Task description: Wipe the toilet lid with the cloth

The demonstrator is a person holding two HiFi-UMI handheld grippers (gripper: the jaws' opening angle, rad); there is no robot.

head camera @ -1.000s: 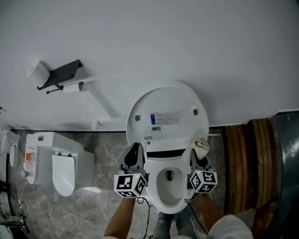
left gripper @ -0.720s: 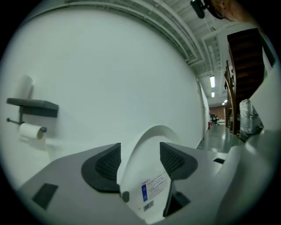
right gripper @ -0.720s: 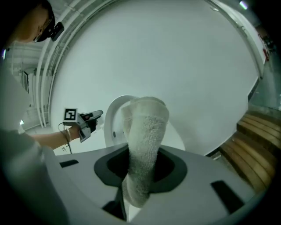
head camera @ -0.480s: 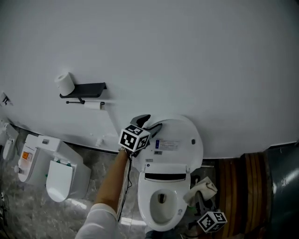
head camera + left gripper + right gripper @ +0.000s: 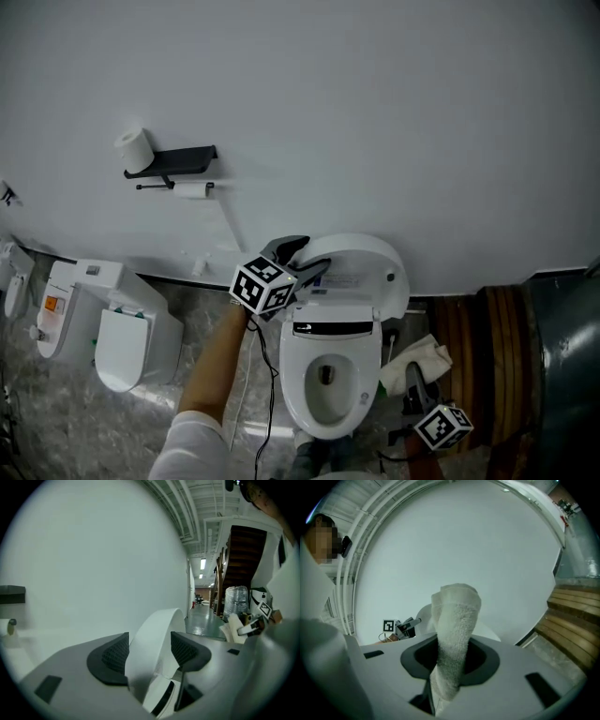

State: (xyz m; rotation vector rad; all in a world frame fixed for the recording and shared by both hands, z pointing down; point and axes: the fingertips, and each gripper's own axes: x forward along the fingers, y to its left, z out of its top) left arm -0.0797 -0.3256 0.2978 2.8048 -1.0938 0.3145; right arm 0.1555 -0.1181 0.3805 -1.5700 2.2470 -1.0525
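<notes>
The left arm [image 5: 214, 367] reaches forward from the lower edge of the head view, stretched toward the back of the toilet [image 5: 328, 394]. It carries the left gripper [image 5: 302, 258] up at the left edge of the toilet lid [image 5: 367, 259], which stands raised against the white wall [image 5: 375, 112]. The gripper points roughly level toward the wall. Its jaws have just been opening and now stand wide apart, with the rim of the lid in the gap between the two pads; whether either pad touches it cannot be told.

The right gripper [image 5: 415, 382] is held low beside the right side of the bowl, near the wooden steps [image 5: 487, 347], well apart from the lid. Its jaws are clenched on the cloth [image 5: 419, 360], a pale towel that sticks up out of the pads in a bunched roll.
</notes>
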